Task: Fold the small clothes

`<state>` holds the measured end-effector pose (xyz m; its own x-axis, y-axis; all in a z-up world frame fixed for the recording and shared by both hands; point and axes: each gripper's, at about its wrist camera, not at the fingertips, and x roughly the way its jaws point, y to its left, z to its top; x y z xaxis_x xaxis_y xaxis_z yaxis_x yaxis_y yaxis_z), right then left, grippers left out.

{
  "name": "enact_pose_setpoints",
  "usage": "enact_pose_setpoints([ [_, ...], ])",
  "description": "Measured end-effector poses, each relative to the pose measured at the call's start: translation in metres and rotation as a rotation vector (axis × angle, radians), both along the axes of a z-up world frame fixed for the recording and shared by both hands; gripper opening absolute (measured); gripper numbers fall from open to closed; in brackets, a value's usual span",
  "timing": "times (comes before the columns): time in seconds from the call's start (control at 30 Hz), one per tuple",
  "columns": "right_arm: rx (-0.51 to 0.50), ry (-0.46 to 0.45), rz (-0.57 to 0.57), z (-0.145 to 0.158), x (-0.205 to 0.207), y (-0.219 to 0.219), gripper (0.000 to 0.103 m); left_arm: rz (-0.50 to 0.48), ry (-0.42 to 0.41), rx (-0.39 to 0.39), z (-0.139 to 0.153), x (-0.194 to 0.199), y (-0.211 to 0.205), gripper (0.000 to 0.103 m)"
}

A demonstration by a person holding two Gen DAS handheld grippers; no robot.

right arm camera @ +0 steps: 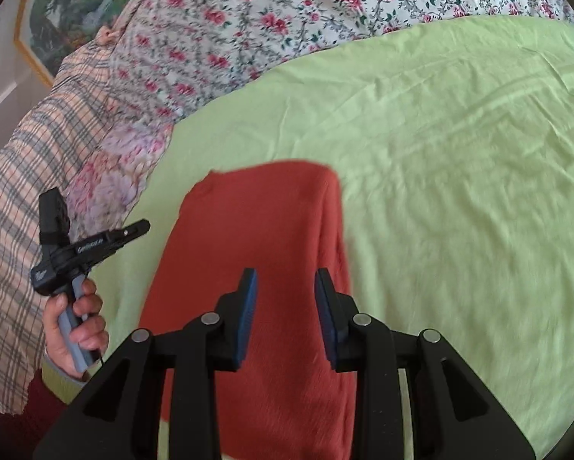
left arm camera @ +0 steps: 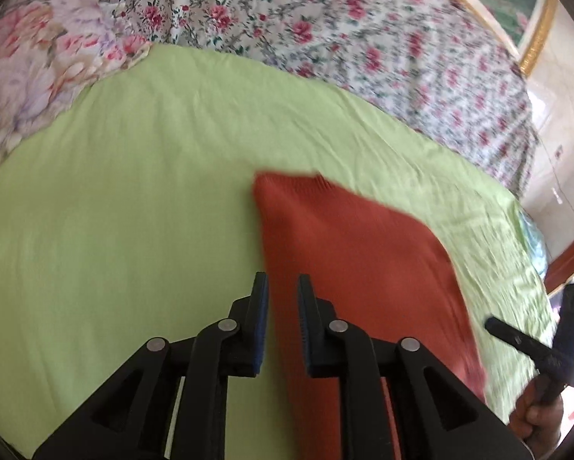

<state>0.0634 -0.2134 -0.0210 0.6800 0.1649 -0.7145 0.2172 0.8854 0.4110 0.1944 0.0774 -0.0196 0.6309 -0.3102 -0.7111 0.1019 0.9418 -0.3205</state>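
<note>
Rust-red garment [right arm camera: 256, 268], lime-green sheet [right arm camera: 459, 191], rose-flowered white quilt [right arm camera: 248, 11].

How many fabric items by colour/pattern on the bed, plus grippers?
Rust-red garment: 1
Green sheet: 1
Rose-print white cloth: 1
Pale floral cloth: 1
Plaid cloth: 1
Grippers, left gripper and right gripper, jaws parted, nothing between: 2
Total: 7

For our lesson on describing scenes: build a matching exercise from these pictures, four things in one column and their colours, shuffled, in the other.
Things:
1. garment
2. sheet
3. gripper pads
4. picture frame

Colours:
A. blue
B. gold
C. rust red
D. light green

Pairs: 1-C, 2-D, 3-A, 4-B
</note>
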Motion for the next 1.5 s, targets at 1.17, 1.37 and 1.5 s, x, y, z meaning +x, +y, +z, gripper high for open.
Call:
enact_pose_setpoints([
  [1.17, -0.2, 0.095, 0.113, -0.024, -0.146, 0.088, 0.079, -0.003, 0.06, 0.342, -0.039, -0.232, -0.037, 0.082],
  [1.37, -0.204, 0.087, 0.126, -0.024, -0.139, 0.091, 0.088, -0.004, 0.034, 0.403, -0.035, -0.231, -0.048, 0.084],
  [1.5, -0.219, 0.077, 0.136, -0.022, -0.134, 0.096, 0.09, -0.012, 0.021, 0.406, -0.029, -0.225, -0.055, 0.086],
])
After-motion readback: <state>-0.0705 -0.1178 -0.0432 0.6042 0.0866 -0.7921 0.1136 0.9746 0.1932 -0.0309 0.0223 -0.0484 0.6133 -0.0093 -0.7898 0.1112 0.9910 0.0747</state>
